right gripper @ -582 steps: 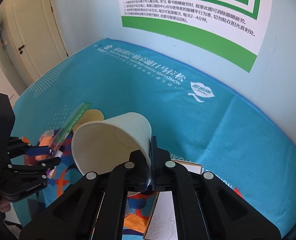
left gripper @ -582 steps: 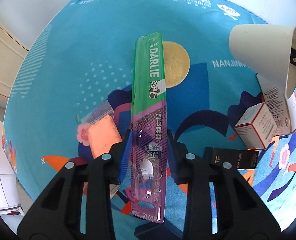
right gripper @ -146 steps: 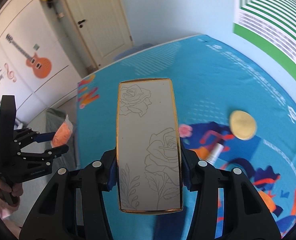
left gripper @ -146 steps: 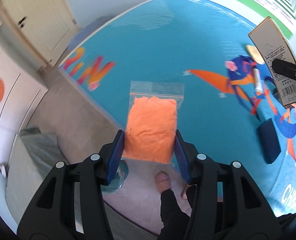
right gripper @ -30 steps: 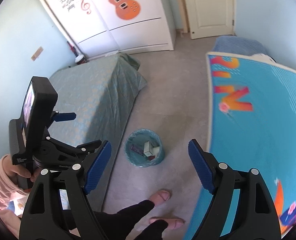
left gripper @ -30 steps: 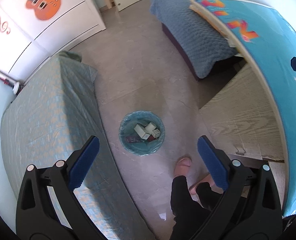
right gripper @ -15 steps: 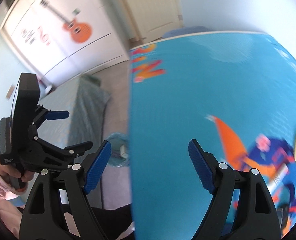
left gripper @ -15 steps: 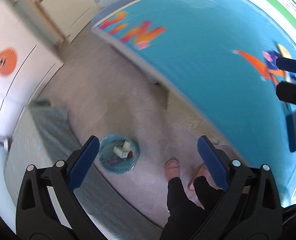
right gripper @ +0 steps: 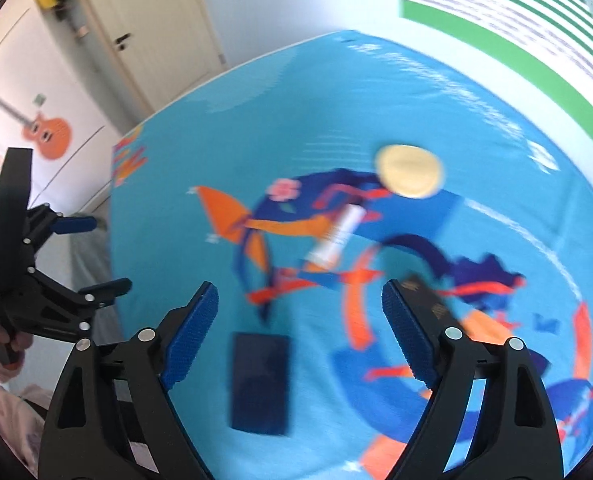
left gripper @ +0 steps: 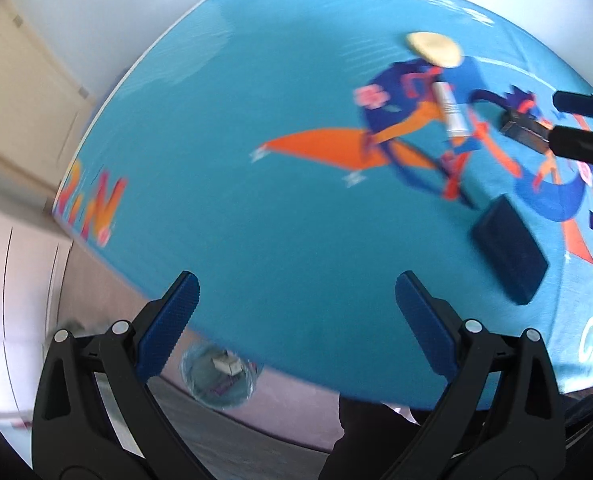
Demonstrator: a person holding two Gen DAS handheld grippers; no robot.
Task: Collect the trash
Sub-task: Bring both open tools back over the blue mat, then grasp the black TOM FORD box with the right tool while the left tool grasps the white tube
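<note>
Both grippers spread wide w/ nothing between the pads — left gripper (left gripper: 294, 304) hovering over the table edge, right gripper (right gripper: 298, 312) over the dark blue box (right gripper: 259, 384); its jaws have just been opening further. White tube (right gripper: 338, 238) lying farther out, black box (right gripper: 424, 296) just beside the right pad. Trash bin (left gripper: 220, 376) sitting on the floor below the edge, holding scraps. Blue printed cloth (right gripper: 376, 100) covering the table; door (right gripper: 144, 28) & guitar decal (right gripper: 46, 134) behind — frames blurring.

Bright daylight, heavy motion blur, fisheye bending at edges, dark corner vignetting
</note>
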